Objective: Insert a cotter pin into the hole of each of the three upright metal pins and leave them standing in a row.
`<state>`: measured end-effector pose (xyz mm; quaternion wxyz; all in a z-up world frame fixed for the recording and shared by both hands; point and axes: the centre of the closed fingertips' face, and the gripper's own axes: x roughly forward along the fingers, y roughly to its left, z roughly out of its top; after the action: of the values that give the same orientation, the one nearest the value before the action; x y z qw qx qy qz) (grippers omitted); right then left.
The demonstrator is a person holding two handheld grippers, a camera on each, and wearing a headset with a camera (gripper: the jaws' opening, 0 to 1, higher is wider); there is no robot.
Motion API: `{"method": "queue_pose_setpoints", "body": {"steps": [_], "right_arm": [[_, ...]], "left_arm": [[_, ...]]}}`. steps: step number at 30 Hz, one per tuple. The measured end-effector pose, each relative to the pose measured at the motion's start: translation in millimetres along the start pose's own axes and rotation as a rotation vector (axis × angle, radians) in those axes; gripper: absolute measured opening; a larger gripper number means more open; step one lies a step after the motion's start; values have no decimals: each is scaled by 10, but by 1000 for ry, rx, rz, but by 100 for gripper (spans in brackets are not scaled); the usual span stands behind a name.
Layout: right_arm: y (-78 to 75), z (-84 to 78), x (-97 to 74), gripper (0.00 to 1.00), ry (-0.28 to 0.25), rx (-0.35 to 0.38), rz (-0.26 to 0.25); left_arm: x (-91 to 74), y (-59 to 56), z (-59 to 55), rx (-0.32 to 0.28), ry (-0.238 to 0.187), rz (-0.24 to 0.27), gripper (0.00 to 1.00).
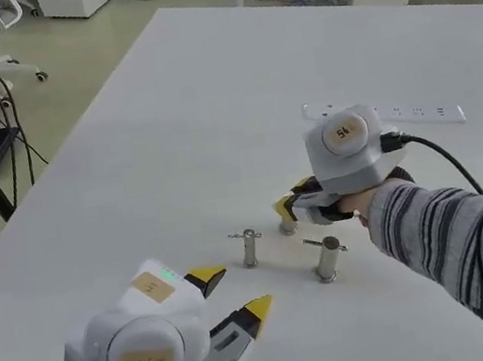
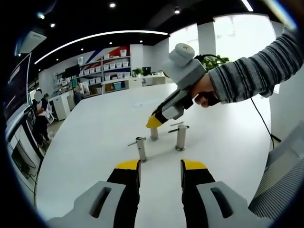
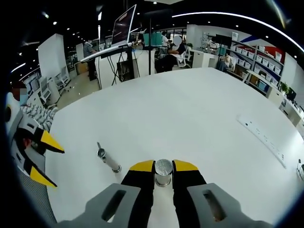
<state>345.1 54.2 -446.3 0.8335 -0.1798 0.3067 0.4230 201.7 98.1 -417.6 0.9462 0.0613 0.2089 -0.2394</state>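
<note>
Here the right gripper [image 3: 164,164] has its jaws narrowed onto an upright pin [image 3: 164,176] on the table [image 3: 190,109]. The left gripper [image 2: 160,166] gapes empty, near a second pin [image 2: 141,148] and a third pin [image 2: 180,137].

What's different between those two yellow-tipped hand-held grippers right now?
The left hand-held gripper is open, the right hand-held gripper shut. The left holds nothing; the right grips an upright silver metal pin. Both have yellow tips and pale grey bodies.

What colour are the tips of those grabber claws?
Yellow, as on the left gripper; clearest in the left gripper view.
</note>
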Motion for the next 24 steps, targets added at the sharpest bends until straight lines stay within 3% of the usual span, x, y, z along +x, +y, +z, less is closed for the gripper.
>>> {"method": "queue_pose_setpoints", "body": {"steps": [12,24], "right_arm": [[-197,-239,-345,9,30,-35,-63],[-60,-464,-661,9,35,-40,-70]], "left_arm": [[9,-20,12,7,-5,-9,31],[-3,-52,25,20,-7,-17,32]]}}
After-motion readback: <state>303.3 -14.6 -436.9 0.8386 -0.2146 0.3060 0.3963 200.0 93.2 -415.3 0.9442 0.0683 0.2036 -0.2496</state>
